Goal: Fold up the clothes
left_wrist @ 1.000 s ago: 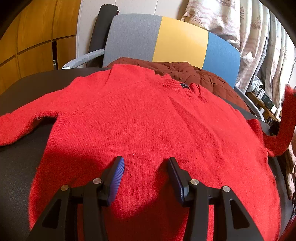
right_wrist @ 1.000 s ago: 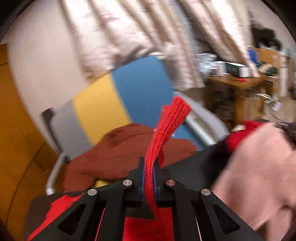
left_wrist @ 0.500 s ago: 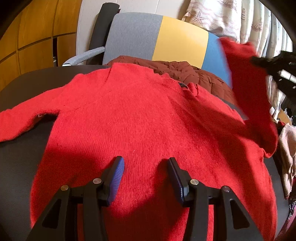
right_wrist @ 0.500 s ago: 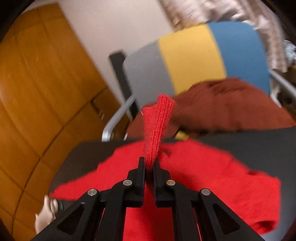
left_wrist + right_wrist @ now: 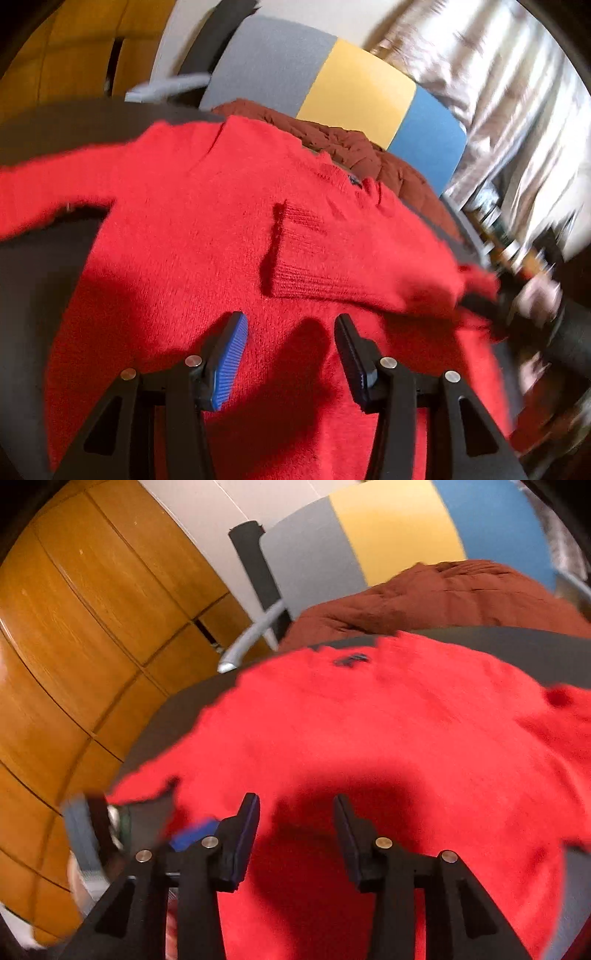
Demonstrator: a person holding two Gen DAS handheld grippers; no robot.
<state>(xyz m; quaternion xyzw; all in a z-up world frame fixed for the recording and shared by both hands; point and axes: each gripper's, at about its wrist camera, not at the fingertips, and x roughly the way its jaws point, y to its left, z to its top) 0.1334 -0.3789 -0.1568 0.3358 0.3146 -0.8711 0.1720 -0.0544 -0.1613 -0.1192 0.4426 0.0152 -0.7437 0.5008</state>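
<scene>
Both grippers — left (image 5: 290,356), right (image 5: 295,834) — gape empty over our red knitted sweater (image 5: 192,229) spread on the dark table (image 5: 44,122), one ribbed-cuff sleeve (image 5: 332,258) folded across — opposite sleeve likely next.

Red knit sweater (image 5: 207,229) spread flat on dark surface, one ribbed-cuff sleeve (image 5: 332,266) folded across chest

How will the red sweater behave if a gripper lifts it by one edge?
The red sweater is probably floppy: its sleeve lies limp, folded across the body. The fuzzy knit probably grips the pads rather than slipping. It looks thick, so somewhat heavy for clothing.
</scene>
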